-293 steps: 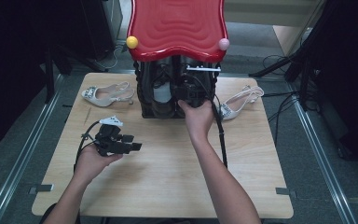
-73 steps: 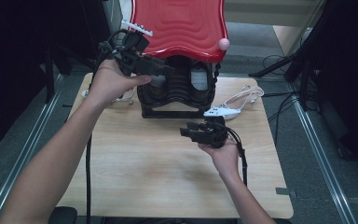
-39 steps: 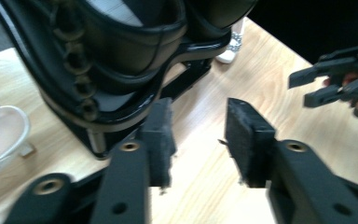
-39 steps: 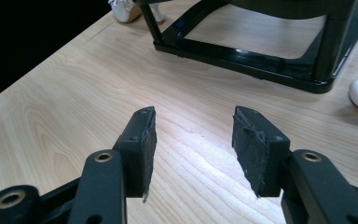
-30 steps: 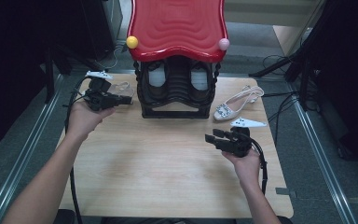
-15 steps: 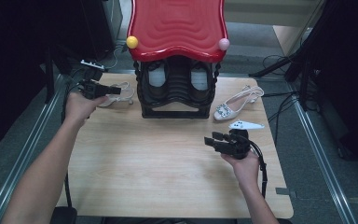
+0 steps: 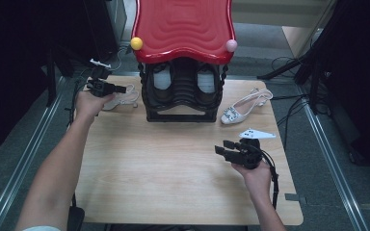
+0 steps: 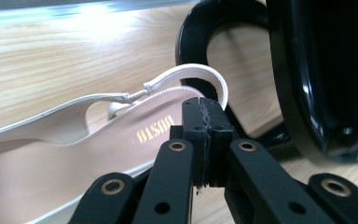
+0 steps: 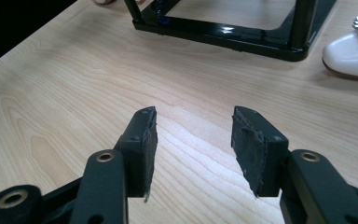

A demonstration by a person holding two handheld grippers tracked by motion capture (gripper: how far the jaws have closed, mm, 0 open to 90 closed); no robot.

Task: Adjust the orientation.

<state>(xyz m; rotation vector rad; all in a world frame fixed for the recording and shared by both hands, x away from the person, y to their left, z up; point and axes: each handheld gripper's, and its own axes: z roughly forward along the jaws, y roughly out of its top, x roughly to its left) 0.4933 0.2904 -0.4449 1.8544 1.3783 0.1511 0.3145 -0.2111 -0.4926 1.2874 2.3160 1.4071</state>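
Left slingback shoe [image 8: 51,149] lies on the bench [image 7: 173,163] directly under and ahead of our left hand-held gripper [image 8: 200,140], heel strap looping just past the jaw tips, rack leg right beside it. Left jaws are pressed together with nothing between them; they sit over the insole, not on it.

To grab well, we'd open first, then straddle the side wall of the shoe near the heel, not the thin strap, which would likely slip or stretch. Keep clear of the black shoe rack [image 7: 183,96] on approach.

Right hand-held gripper [image 9: 193,140] hovers over bare bench, jaws spread, empty. Matching jewelled slingback [image 7: 243,107] sits ahead of it, well apart.

Surface: light wood laminate, metal rails along both edges. Room is dark around; red wavy top [image 7: 183,24] on the rack, cables on the floor.
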